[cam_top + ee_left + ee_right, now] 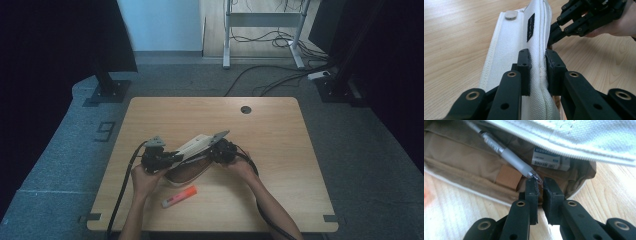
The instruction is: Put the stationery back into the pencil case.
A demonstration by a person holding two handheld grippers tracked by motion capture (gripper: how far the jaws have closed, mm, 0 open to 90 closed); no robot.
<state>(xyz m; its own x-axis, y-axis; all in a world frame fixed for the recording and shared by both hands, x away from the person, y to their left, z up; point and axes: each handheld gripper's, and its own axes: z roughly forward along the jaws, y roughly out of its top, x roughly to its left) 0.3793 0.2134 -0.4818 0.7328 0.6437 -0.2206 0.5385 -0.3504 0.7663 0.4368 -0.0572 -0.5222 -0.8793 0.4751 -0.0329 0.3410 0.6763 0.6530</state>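
Note:
A white pencil case [196,144] with a brown lining [461,157] lies open at the middle of the table. In the left gripper view my left gripper [538,56] is shut on the case's white upper flap [509,45], holding it raised. My right gripper [208,156] reaches into the opening from the right. In the right gripper view its jaws [541,182] stand almost together, with the metal tip of a clear pen [509,157] pinched at the fingertips. The pen lies slanted inside the case. A boxed eraser [549,160] sits deeper in, under the flap.
An orange highlighter [179,196] lies on the wooden table [280,150] in front of the case. A round cable hole [245,109] is near the far edge. Desk legs and cables stand on the floor beyond.

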